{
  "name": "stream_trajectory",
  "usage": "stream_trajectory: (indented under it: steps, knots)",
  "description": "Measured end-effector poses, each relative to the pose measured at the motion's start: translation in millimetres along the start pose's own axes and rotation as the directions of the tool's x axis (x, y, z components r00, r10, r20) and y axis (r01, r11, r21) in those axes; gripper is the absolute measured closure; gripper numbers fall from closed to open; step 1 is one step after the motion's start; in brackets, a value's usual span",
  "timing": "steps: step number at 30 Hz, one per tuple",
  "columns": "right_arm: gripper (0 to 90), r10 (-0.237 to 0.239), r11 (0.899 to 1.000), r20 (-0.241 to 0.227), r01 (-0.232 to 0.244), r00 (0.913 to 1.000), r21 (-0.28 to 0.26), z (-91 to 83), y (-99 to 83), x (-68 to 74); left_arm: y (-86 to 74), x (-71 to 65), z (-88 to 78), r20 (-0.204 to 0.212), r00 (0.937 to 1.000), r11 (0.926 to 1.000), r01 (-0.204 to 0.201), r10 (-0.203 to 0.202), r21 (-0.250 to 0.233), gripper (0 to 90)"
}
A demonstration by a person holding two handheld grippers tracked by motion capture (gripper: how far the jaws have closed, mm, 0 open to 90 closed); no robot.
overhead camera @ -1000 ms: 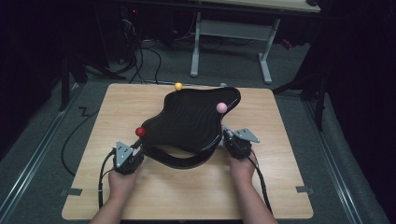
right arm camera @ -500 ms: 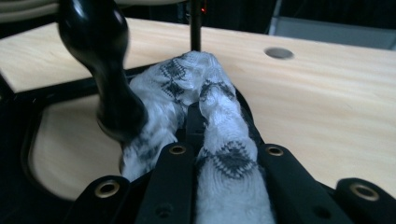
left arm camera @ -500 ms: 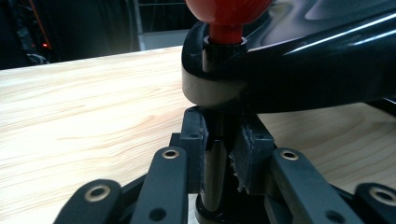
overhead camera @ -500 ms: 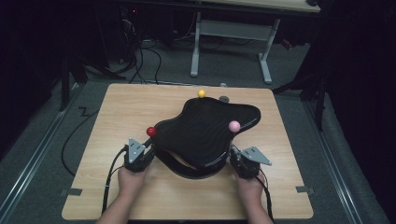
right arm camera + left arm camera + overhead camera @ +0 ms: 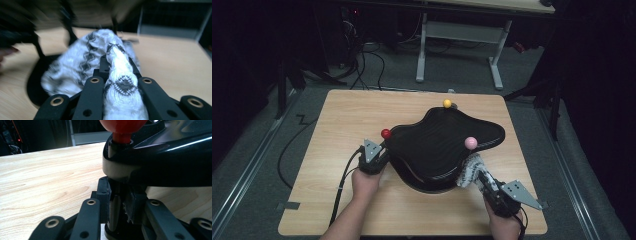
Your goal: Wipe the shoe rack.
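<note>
Black and glossy, the curvy stand [image 5: 439,147] has slid toward the far right of the wooden table [image 5: 342,120] compared with a second ago, when it sat nearer the middle with my two grippers flanking its near edge. Back then my right gripper [image 5: 479,176] was up against the stand's right side; now it is drawn back toward the near right corner, and a white knitted cloth with a dark pattern [image 5: 468,170] stretches from under the stand's near edge into its jaws — no cloth showed in the earlier pictures. My left gripper [image 5: 379,154] has shifted right with the stand.

Under its top the stand has a dark oval base [image 5: 427,184], and the cloth's far end sits between the two; how much of it is under there I cannot tell.

The left gripper view shows what the high view hides: the jaws closed tight on a thin metal post [image 5: 114,207] under the stand's rim, directly below the red ball [image 5: 122,126]. The right gripper view, though blurred, shows the jaws clamped on a bunched fold of the cloth [image 5: 120,75], the rest spreading toward the base. From above I also see a yellow ball [image 5: 447,103] at the far edge and a pink ball [image 5: 470,143] near the cloth.
</note>
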State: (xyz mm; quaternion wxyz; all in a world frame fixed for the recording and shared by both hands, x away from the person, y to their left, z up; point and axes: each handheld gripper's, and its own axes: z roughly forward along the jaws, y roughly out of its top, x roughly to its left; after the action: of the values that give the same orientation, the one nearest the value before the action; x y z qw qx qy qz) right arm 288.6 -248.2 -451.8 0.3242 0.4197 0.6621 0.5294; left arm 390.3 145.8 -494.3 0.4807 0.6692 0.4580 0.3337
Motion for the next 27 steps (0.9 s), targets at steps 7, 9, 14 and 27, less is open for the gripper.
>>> stream_trajectory:
  steps: [7, 9, 14, 27]
  knots:
    - [81.2, -0.042, 0.987, -0.036, 0.036, 0.9985, -0.155, -16.4, 34.4, 26.3, 0.2, 0.3, -0.2, 0.002, 1.0, 1.0, 0.002, -0.002, 0.004, 74.7]
    - [81.2, -0.066, 0.988, -0.04, 0.059, 0.997, -0.146, -13.7, 35.5, 31.6, -0.1, 0.5, 0.3, 0.004, 1.0, 1.0, 0.002, -0.002, 0.001, 75.0]
    - [81.2, -0.091, 0.996, -0.074, 0.089, 0.9931, -0.03, 5.5, 6.3, 39.3, -0.7, 1.0, 0.3, 0.007, 1.0, 1.0, -0.002, 0.002, -0.002, 75.0]
    - [81.3, -0.056, 0.969, -0.1, 0.078, 0.9934, 0.236, 35.6, -46.6, 35.8, -1.9, 2.0, 0.9, 0.013, 0.9999, 0.9999, -0.01, 0.01, -0.014, 75.0]
